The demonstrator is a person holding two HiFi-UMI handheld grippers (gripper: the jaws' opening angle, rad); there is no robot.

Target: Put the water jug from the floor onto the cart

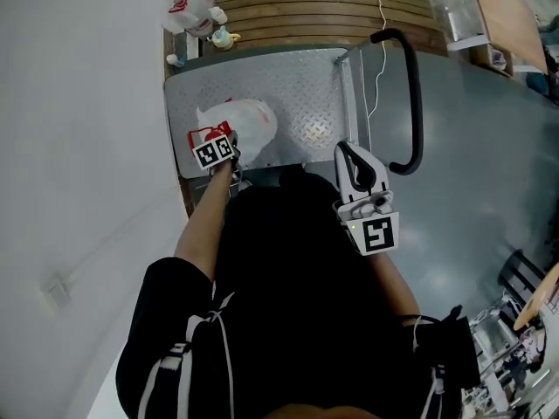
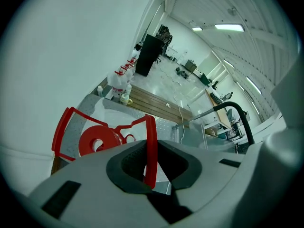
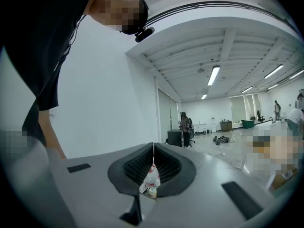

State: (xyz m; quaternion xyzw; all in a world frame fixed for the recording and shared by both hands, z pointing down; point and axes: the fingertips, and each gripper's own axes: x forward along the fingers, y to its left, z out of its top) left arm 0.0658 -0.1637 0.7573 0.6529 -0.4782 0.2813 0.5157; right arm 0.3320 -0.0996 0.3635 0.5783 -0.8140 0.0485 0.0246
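Observation:
The water jug (image 1: 253, 120) is translucent, with a red cap (image 2: 96, 141) and a red carry handle (image 2: 151, 146). It is over the near left part of the cart's metal deck (image 1: 297, 85); I cannot tell whether it rests on it. My left gripper (image 1: 223, 143) points steeply down, shut on the red handle, which runs between its dark pads (image 2: 128, 167) in the left gripper view. My right gripper (image 1: 347, 148) is held level beside the cart's upright. Its jaws are shut, tips together, with nothing between them (image 3: 153, 148).
The cart's black push handle (image 1: 410, 103) curves up at the deck's right side, close to my right gripper. Beyond the cart lies a slatted wooden platform (image 1: 323, 11), with more jugs and small bottles (image 1: 194, 3) at its left end. A white wall runs along the left.

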